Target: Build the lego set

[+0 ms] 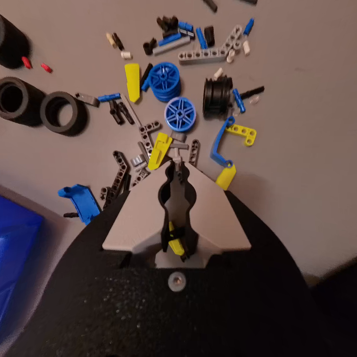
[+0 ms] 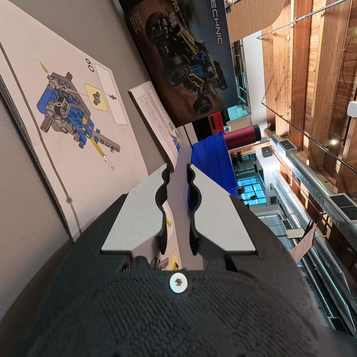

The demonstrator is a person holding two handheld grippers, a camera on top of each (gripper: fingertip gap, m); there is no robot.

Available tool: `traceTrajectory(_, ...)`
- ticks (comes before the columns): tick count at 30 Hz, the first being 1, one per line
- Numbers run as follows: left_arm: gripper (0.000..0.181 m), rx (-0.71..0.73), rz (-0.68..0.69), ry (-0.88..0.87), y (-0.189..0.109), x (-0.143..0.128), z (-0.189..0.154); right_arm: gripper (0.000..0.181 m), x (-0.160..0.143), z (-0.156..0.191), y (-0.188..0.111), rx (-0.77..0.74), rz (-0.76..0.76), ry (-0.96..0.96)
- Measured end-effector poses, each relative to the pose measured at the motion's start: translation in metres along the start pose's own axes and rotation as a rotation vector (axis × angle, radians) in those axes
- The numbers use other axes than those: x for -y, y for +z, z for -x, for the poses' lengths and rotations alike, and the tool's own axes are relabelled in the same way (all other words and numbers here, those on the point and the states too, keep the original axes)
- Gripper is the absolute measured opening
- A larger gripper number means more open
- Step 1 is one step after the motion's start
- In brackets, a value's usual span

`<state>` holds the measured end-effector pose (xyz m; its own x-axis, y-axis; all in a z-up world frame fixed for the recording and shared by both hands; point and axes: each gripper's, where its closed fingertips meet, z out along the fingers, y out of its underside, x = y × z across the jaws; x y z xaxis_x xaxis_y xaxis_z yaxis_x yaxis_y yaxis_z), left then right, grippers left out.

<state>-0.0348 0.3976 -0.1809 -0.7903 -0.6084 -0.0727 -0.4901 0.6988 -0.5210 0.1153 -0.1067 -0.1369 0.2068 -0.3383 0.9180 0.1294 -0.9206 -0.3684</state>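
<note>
Tyres (image 1: 59,114), black and hollow, lay on the grey table (image 1: 299,58) far to the left of your left gripper (image 1: 176,164). Nearer its left side sat a blue panel (image 1: 81,202) and some dark angled beams (image 1: 119,173). Your left gripper's fingertips were pinched together on a small grey connector piece (image 1: 177,154), with a yellow panel (image 1: 160,150) just left of the tips. Straight ahead lay two blue wheel rims (image 1: 180,114), and to the right a black rim (image 1: 217,98), a blue curved piece (image 1: 220,143) and a yellow angled beam (image 1: 243,133).

Your right gripper (image 2: 177,168) stood with a gap between its fingers and nothing in it. To its left lay the open instruction booklet (image 2: 77,116); ahead was the set's box (image 2: 189,63), and just right of the tips a blue bin (image 2: 212,164).
</note>
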Motion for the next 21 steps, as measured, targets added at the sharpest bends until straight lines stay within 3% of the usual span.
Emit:
traceTrajectory(9,0.004,0.032,0.01,-0.017,0.0065,0.0101,0.0029,0.015,0.0,-0.0007,-0.0005,0.001,-0.001,-0.001)
traceTrajectory(11,0.012,0.035,0.014,-0.027,0.0034,0.0075,0.0032,0.015,0.0,-0.0021,-0.0011,-0.004,-0.002,0.002)
traceTrajectory(21,0.008,0.029,0.005,-0.07,0.0053,0.0091,0.0042,0.015,0.0042,-0.0045,-0.0043,-0.007,-0.031,0.02)
